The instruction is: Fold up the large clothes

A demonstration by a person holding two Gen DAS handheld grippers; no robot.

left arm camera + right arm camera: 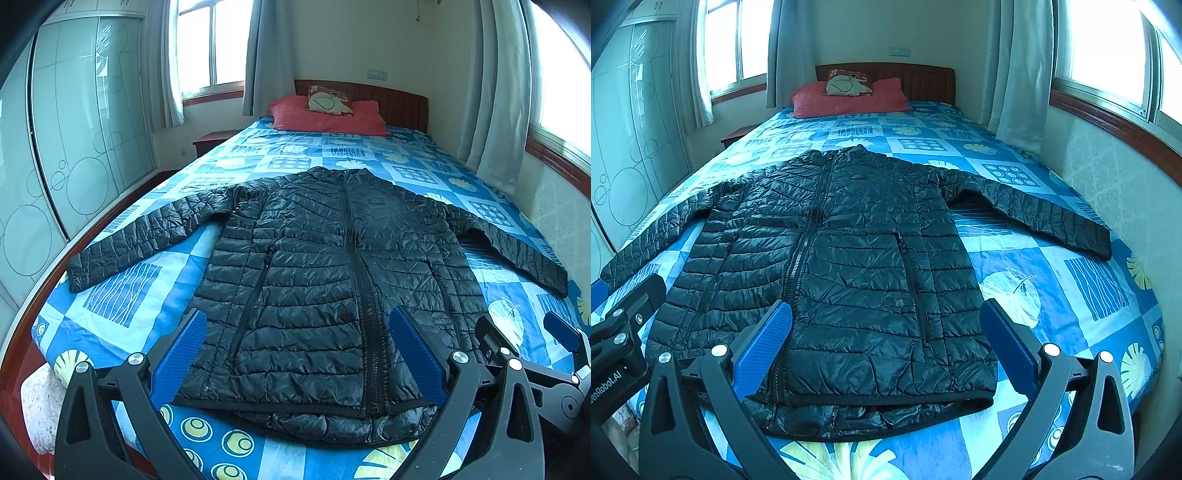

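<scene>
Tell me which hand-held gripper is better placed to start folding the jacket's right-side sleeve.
Right. The right hand-held gripper hovers open over the jacket on the half nearer that sleeve. The left hand-held gripper is open too but sits farther over.

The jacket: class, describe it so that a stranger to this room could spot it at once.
Start at the bed with its blue patterned cover. The jacket lies flat near the foot, sleeves spread, zip up. It is the only black, quilted thing there; the pillows are red.

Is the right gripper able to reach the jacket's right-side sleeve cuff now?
Probably yes. The right gripper is open above the hem of the black puffer jacket, and the sleeve cuff lies flat on the bedsheet with nothing between them.
</scene>
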